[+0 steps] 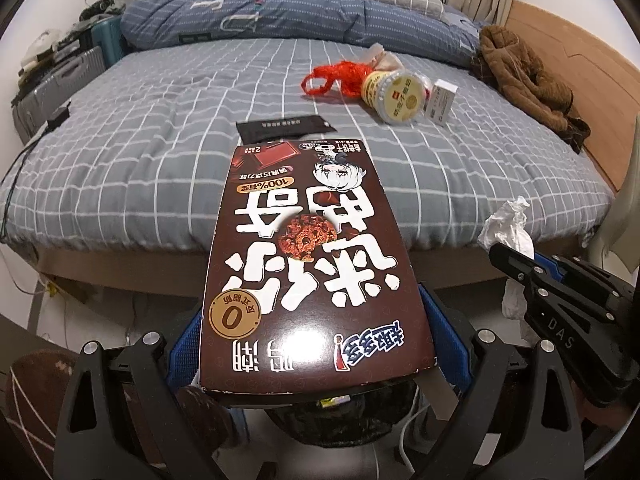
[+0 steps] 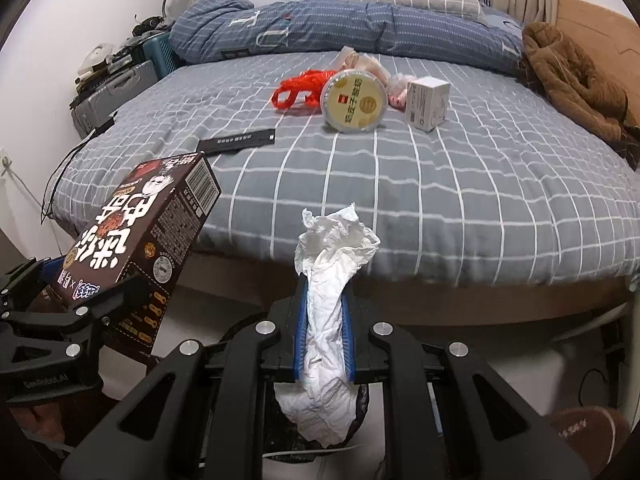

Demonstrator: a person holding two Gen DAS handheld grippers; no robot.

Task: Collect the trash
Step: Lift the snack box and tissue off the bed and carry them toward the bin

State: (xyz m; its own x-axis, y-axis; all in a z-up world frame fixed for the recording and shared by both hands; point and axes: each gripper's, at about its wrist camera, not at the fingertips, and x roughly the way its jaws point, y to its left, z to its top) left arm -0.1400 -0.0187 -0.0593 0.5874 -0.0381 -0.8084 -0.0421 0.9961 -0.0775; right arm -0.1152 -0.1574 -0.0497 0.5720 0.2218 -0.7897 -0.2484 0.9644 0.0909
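My right tongs (image 2: 324, 320) are pinching a crumpled white tissue (image 2: 332, 280) between blue ribbed pads – soft, creased paper. My left tongs (image 1: 312, 344) are clamping a glossy brown cardboard cookie box (image 1: 308, 264), both just off the bed's (image 2: 460, 200) edge. Behind, on the checked sheet, are lying a round cup (image 2: 354, 100), red netting (image 2: 304, 86) and a small white carton (image 2: 426, 102).

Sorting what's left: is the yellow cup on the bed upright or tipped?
Tipped: the cup lies on its side, lid facing the camera.
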